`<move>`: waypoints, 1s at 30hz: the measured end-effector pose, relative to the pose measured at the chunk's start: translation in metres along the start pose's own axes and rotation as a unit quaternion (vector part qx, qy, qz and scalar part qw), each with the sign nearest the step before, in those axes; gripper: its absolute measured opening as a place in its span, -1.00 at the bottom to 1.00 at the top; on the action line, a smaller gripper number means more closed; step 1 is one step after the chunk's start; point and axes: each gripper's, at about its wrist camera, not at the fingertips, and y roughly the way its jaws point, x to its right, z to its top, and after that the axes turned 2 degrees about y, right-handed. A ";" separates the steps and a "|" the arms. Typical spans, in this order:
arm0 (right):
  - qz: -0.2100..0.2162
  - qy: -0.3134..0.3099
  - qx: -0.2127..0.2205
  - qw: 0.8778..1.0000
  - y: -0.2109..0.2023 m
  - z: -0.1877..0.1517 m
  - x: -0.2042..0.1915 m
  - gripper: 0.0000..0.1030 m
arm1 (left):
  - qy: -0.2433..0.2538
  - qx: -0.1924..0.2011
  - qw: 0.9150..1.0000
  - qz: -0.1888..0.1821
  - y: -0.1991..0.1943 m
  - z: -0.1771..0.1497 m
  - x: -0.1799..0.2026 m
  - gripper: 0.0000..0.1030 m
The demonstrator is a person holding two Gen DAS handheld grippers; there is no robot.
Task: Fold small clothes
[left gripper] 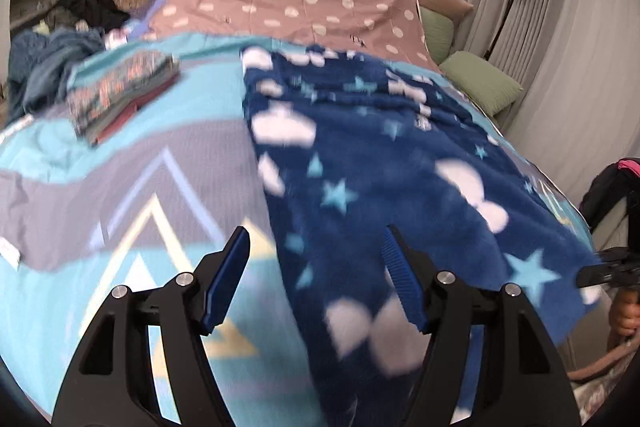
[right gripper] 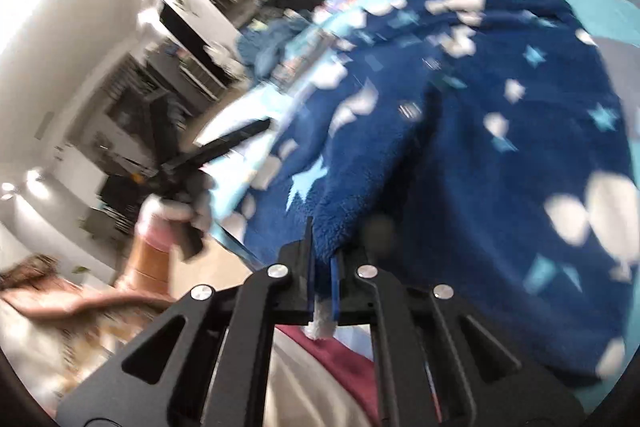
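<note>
A dark blue fleece garment with white clouds and light blue stars lies spread on the bed's right half. My left gripper is open and empty, hovering just above the garment's near left edge. My right gripper is shut on the garment's near edge, with fleece pinched between the blue pads and a white bit of cloth sticking out behind them. The right gripper also shows at the far right of the left wrist view. The left gripper shows in the right wrist view, held in a hand.
A stack of folded patterned clothes sits on the turquoise and grey bedcover at the left. A heap of dark clothes lies at the far left. Green pillows, a pink dotted sheet and a floor lamp lie beyond.
</note>
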 end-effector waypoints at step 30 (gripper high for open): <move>0.100 0.296 0.099 0.945 -0.072 -0.044 0.150 -0.64 | -0.123 0.023 0.977 -0.175 -0.041 -0.046 -0.002 -0.72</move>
